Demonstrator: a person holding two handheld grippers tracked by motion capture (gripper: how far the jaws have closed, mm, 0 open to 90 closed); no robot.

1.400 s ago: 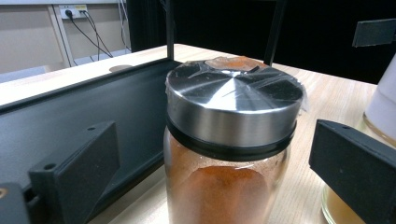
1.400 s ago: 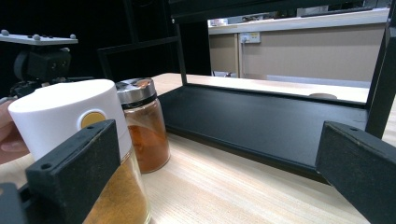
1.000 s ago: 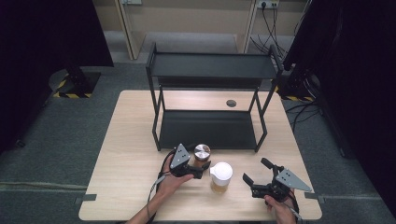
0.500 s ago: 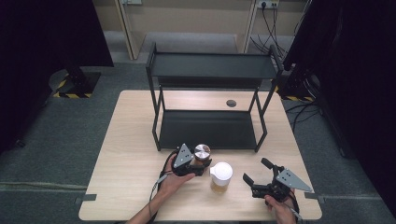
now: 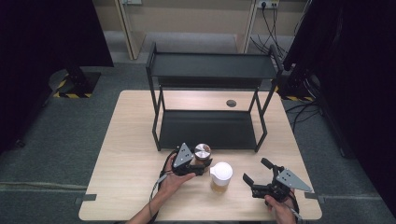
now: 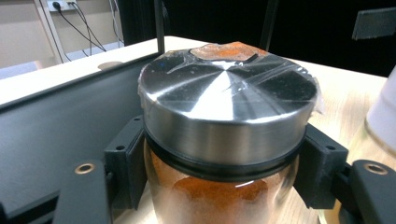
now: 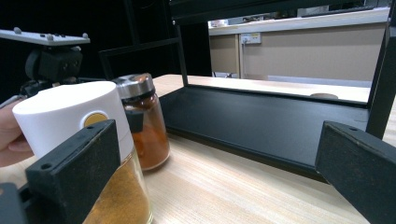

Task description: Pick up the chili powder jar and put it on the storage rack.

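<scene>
On the pale wooden table (image 5: 126,154), the left gripper (image 5: 201,164) sits at about 7 o'clock from the table's middle, carried by the person's left hand (image 5: 173,181) coming in from the bottom edge. Its jaws have just been closing and now clamp the spice jar (image 5: 202,153), a glass jar of orange-red powder with a brushed steel lid. In the left gripper view the two black pads press the jar (image 6: 219,186) from both sides just under the lid's rim, and the jar stands upright on the table. The jar stands just in front of the lower tier of the black two-tier shelf (image 5: 210,128), which fills the 12 o'clock half of the table.

Just beside the gripped jar, at its 4 o'clock, stands a second jar with a white cap (image 5: 221,176) and yellow-brown contents; the two are near each other, and whether they touch I cannot tell. In the right gripper view this white-capped jar (image 7: 74,116) is close at the left, with the steel-lidded jar (image 7: 142,126) behind it.

At about 5 o'clock on the table, the right gripper (image 5: 256,173) is held by the right hand (image 5: 280,207), its jaws spread wide with nothing between them, pointing towards 9 o'clock at the white-capped jar and clear of it.
</scene>
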